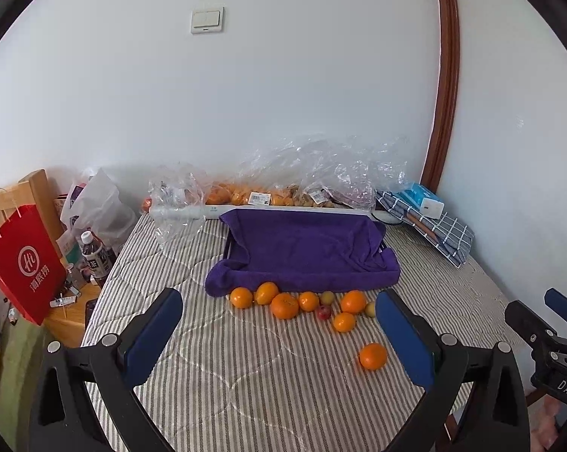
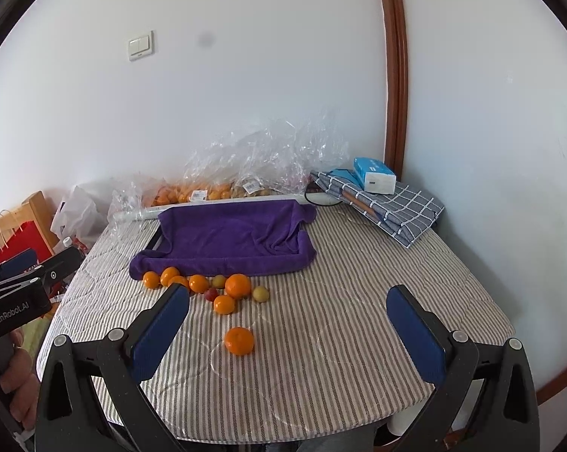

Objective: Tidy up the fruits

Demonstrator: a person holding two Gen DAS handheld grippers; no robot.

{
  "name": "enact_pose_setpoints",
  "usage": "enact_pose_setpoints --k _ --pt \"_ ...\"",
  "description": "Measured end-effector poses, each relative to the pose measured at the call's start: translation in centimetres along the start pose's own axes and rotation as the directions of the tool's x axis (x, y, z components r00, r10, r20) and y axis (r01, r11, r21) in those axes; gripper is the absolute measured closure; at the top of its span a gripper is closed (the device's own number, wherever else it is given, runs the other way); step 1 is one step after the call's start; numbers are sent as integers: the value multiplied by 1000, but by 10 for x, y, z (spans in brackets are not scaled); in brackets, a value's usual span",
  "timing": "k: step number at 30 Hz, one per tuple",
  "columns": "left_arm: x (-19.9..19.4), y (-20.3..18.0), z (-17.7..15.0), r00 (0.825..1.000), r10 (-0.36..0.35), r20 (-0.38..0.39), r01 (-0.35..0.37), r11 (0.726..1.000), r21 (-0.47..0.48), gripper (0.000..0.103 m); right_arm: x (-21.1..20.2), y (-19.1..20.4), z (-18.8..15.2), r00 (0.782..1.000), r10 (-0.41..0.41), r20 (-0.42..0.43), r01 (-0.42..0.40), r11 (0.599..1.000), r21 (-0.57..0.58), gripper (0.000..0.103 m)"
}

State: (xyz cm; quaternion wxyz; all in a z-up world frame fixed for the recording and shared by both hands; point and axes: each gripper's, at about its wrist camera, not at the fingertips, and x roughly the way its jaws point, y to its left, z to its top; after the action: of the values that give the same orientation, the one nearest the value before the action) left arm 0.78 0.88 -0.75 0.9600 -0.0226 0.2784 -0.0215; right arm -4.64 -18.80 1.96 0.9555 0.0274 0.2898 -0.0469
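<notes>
Both my grippers, left gripper (image 1: 279, 333) and right gripper (image 2: 288, 324), hold their jaws released above the table (image 2: 340, 339). One tangerine (image 2: 239, 341) lies apart; other fruits (image 2: 208, 286) touch the purple towel (image 2: 227, 241).

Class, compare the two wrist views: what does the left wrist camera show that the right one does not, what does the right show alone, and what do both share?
Only the left view shows the dark bottle and the logo on the red bag.

Only the right view shows the table's near edge.

Both show the purple towel, the lone orange, the fruit cluster, the plastic bags and the checked cloth. Both hand-held grippers are open: left, right.
</notes>
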Motion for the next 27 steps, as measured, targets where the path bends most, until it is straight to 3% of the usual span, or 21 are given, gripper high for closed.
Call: enact_pose_setpoints --k 27 --pt "4 11 -1 1000 0 -21 -1 999 -37 0 0 9 3 1000 11 8 -11 1000 -12 0"
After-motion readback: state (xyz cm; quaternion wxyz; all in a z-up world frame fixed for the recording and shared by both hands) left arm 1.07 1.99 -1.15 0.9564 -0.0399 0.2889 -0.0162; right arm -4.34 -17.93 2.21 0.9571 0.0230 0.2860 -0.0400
